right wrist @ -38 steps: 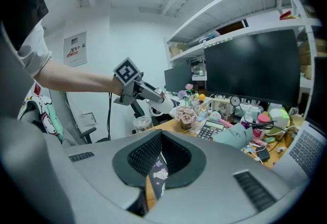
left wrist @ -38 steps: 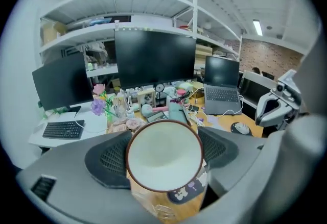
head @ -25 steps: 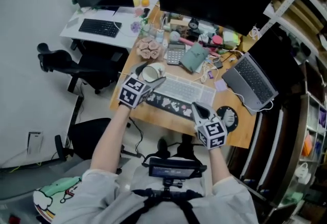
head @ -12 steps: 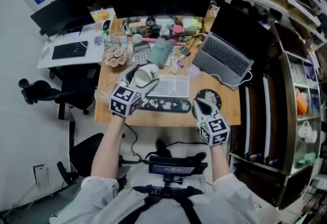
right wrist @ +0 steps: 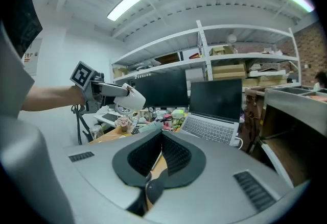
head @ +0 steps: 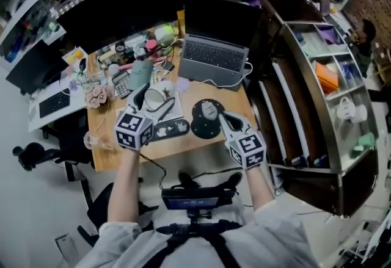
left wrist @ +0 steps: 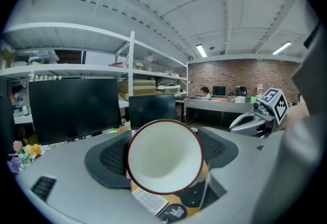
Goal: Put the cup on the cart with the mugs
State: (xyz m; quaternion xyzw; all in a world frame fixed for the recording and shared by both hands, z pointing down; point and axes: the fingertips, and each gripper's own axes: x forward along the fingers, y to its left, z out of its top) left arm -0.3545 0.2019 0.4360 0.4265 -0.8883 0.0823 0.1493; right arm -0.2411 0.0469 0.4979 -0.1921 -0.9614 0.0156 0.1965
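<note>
A white cup (head: 154, 98) with a brown rim lies sideways between the jaws of my left gripper (head: 153, 101), which is shut on it above the desk. In the left gripper view the cup's mouth (left wrist: 164, 156) faces the camera, with a pad (left wrist: 108, 155) on either side. My right gripper (head: 211, 112) hovers over the round black mouse pad (head: 201, 126), shut and empty. Its pads (right wrist: 173, 154) meet at the tips. The metal cart (head: 287, 102) stands to the right of the desk, with a white mug (head: 345, 109) on its top shelf.
The wooden desk (head: 183, 144) carries an open laptop (head: 214, 56), a keyboard, a calculator and small clutter. Dark monitors (head: 116, 10) line its back. The cart's shelf also holds an orange item (head: 327, 74) and a green one (head: 366, 140). A black chair (head: 36, 154) stands at the left.
The head view has swung to the right, bringing the cart into sight. Both grippers have moved right along the desk, from the keyboard toward the laptop. The cup stays in the left gripper.
</note>
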